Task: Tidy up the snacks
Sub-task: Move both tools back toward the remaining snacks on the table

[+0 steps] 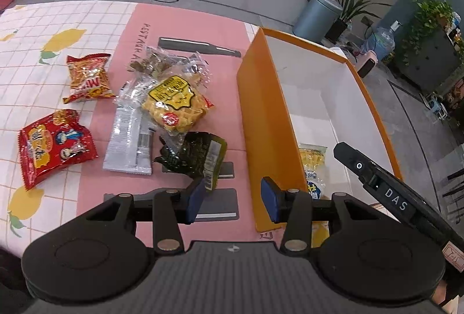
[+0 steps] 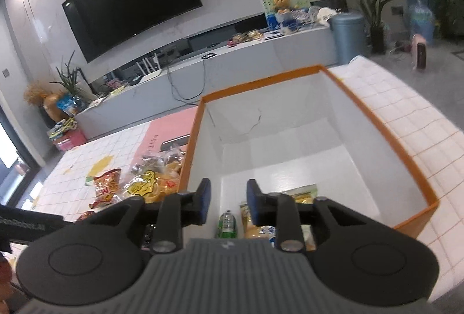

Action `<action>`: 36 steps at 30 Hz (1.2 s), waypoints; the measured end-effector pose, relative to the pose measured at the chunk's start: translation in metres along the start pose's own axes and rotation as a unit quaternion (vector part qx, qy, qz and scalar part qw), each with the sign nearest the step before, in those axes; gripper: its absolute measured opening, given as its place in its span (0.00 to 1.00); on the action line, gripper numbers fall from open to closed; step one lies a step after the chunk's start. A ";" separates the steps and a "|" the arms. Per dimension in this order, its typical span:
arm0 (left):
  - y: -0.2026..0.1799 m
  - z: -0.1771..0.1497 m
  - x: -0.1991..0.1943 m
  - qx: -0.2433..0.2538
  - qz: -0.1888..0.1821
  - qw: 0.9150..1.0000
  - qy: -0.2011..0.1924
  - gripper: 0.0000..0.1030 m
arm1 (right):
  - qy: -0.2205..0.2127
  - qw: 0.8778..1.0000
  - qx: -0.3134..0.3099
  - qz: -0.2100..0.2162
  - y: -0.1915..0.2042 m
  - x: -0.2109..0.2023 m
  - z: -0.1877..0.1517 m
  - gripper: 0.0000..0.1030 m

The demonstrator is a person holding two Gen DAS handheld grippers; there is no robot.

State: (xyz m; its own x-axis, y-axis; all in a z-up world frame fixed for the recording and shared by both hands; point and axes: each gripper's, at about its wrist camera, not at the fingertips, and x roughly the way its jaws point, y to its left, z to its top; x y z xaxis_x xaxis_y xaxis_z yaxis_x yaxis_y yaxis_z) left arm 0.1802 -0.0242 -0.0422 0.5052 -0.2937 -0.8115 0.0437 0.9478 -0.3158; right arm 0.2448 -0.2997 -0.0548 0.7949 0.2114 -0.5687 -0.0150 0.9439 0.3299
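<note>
My left tongs [image 1: 232,199] hang over the pink mat [image 1: 185,21] with their fingers apart and nothing between them, right beside the wall of the orange box [image 1: 261,99]. My right tongs [image 2: 227,200] are over the inside of that box, fingers apart and empty. A yellow snack bag [image 2: 255,224] lies flat on the box floor with its long side running away from me, and a small green bottle [image 2: 227,222] lies just beside it, cap end pointing away.

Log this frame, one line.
left gripper: open, empty | right gripper: open over orange box | yellow snack pack: boxed | waffle pack: on table
</note>
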 end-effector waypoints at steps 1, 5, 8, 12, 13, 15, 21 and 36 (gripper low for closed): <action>0.001 -0.001 -0.004 0.000 -0.001 1.000 -0.002 0.51 | -0.002 1.000 0.000 -0.006 0.001 -0.002 0.000 0.49; 0.010 -0.003 -0.025 -0.006 -0.003 1.000 -0.014 0.55 | -0.016 1.000 -0.017 -0.018 0.013 -0.013 0.002 0.80; 0.021 -0.003 -0.043 -0.012 0.002 0.999 -0.035 0.62 | -0.027 1.000 -0.015 -0.002 0.024 -0.022 0.004 0.96; 0.046 0.000 -0.063 -0.019 0.016 0.998 -0.056 0.70 | -0.035 0.999 -0.028 0.014 0.049 -0.030 0.003 0.97; 0.054 0.002 -0.067 -0.027 0.023 0.998 -0.061 0.71 | -0.035 0.999 -0.032 0.019 0.055 -0.031 0.002 0.97; 0.073 0.005 -0.077 -0.044 0.038 0.996 -0.072 0.73 | -0.037 0.998 -0.050 0.025 0.069 -0.032 0.000 0.97; 0.126 0.011 -0.092 -0.088 0.074 0.989 -0.093 0.80 | -0.040 0.992 -0.114 0.027 0.112 -0.020 -0.016 0.97; 0.205 0.007 -0.023 -0.169 0.110 0.978 -0.052 0.85 | 0.015 0.978 -0.209 0.023 0.146 0.082 -0.078 0.97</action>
State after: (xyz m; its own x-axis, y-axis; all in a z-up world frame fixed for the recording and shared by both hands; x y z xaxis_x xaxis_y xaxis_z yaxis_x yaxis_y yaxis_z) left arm 0.1838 0.1775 -0.0851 0.5558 -0.0565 -0.8294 -0.3542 0.8865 -0.2978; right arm 0.2608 -0.1247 -0.1125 0.7692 0.2584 -0.5844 -0.3023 0.9529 0.0234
